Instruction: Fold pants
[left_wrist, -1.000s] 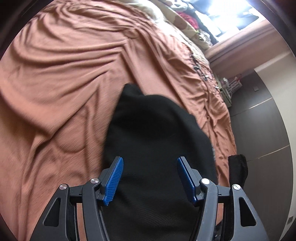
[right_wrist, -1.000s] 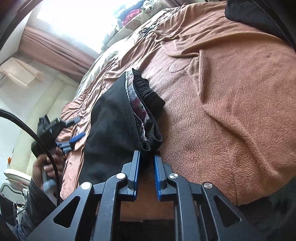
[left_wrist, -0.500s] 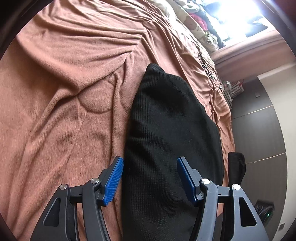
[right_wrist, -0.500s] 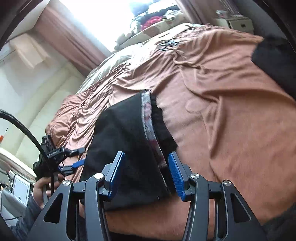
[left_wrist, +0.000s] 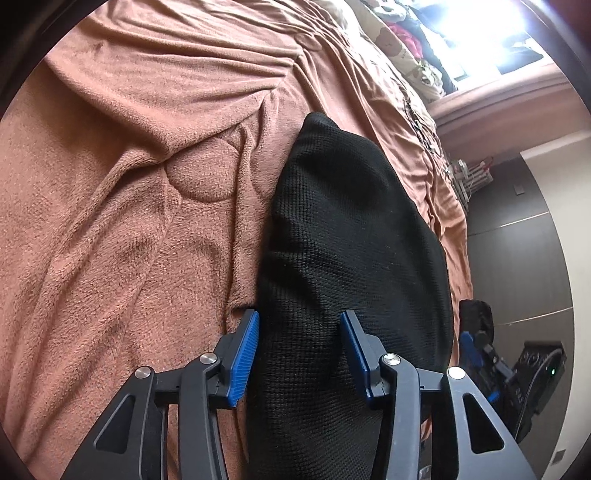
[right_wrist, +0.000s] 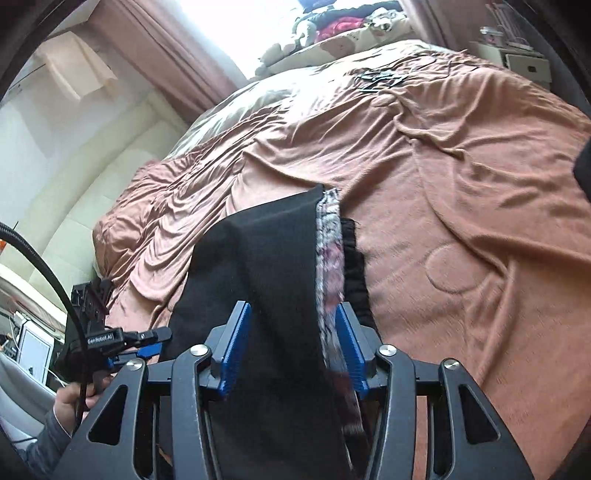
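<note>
Right gripper (right_wrist: 291, 349) let go of waistband; fingers spread, pants (left_wrist: 351, 240) between. Left gripper (left_wrist: 299, 354) fingers narrowed around pants, not pinching. Fold laid on bed (left_wrist: 129, 221).

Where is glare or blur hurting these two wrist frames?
Left wrist: window blown out at top right, black pants sharp, knit texture readable. Right wrist: window overexposed at top, patterned waistband lining slightly smeared; heavy fisheye bend in both, dark vignette at the corners.
</note>
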